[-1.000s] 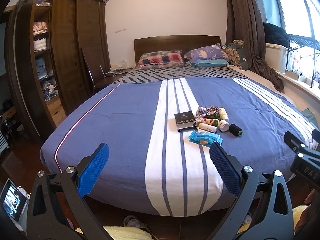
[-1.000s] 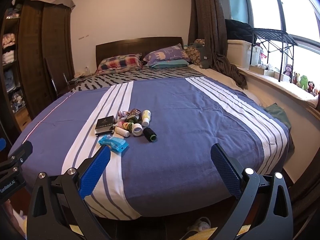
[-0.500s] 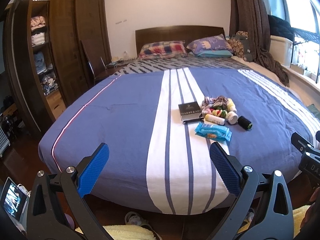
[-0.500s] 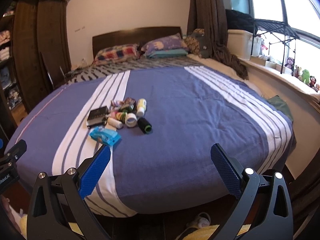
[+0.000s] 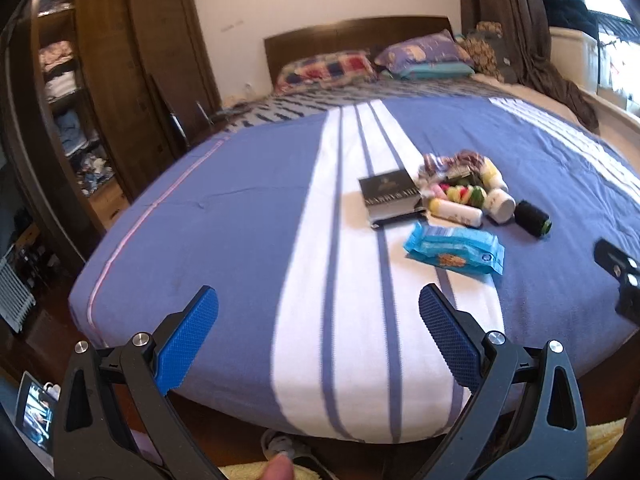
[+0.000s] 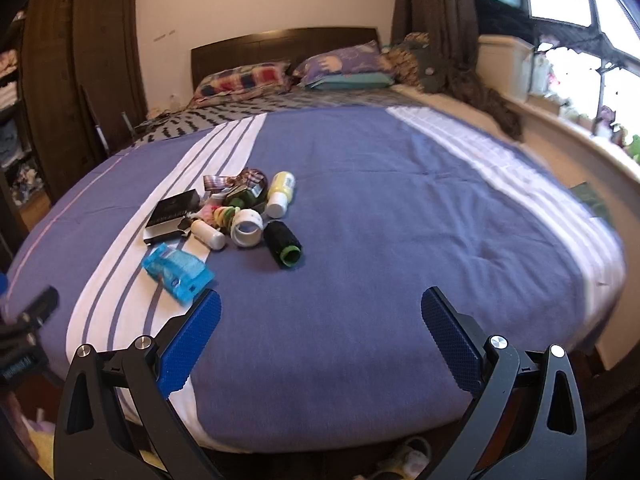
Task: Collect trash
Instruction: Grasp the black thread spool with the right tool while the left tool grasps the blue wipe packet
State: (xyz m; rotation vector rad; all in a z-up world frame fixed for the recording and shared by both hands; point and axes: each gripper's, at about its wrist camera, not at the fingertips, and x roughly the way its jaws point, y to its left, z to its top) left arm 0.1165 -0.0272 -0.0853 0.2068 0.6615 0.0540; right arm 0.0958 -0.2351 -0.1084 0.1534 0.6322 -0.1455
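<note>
A small heap of items lies on the bed's blue and white striped cover [image 5: 248,216]: a blue wipes packet [image 5: 454,249] [image 6: 178,270], a dark box [image 5: 390,194] [image 6: 172,214], white bottles [image 5: 456,212] [image 6: 208,235], a yellow bottle [image 6: 281,192], a black thread spool [image 5: 532,218] [image 6: 283,245], crumpled wrappers [image 5: 452,160]. My left gripper [image 5: 318,322] is open and empty, over the bed's near edge, short of the packet. My right gripper [image 6: 320,322] is open and empty, near the bed's foot, right of the packet.
Pillows [image 5: 328,68] and a wooden headboard [image 6: 280,40] stand at the far end. A wooden wardrobe [image 5: 132,60] is on the left. A window ledge [image 6: 560,128] with a white bin runs along the right. Shoes [image 6: 404,460] lie on the floor.
Both grippers have moved forward and up over the bed's foot; the heap now sits closer and larger. Both stay open.
</note>
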